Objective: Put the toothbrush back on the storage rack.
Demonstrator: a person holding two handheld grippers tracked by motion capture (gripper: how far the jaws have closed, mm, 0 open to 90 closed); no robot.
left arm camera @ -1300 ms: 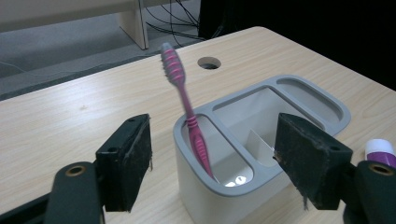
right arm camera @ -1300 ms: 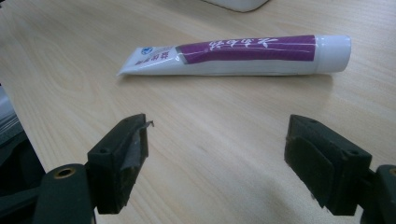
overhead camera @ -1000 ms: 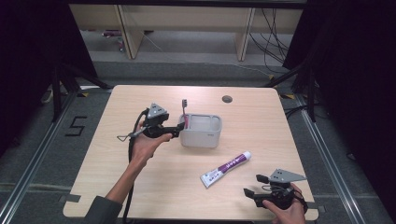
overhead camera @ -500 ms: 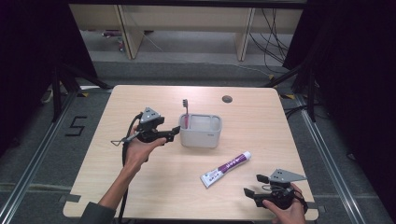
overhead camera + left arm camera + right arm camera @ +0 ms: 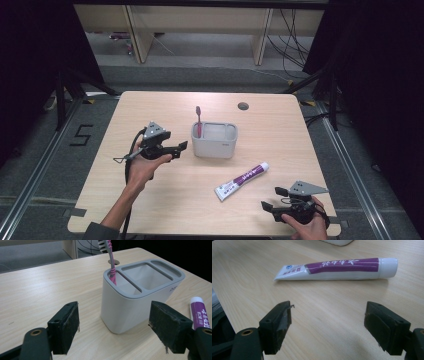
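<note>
Left claw (image 5: 181, 148) lower over table (image 5: 165, 200)

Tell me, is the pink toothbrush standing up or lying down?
Standing up. The pink toothbrush rises bristles-up from the end slot of the grey holder; the other slots look empty, and the toothpaste tube lies flat on the table.

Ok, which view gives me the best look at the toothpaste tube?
The right gripper view: the toothpaste tube lies whole and close ahead of the open tongs, label readable. The high view shows it whole but small. The left gripper view catches just its capped end at the right edge.
</note>
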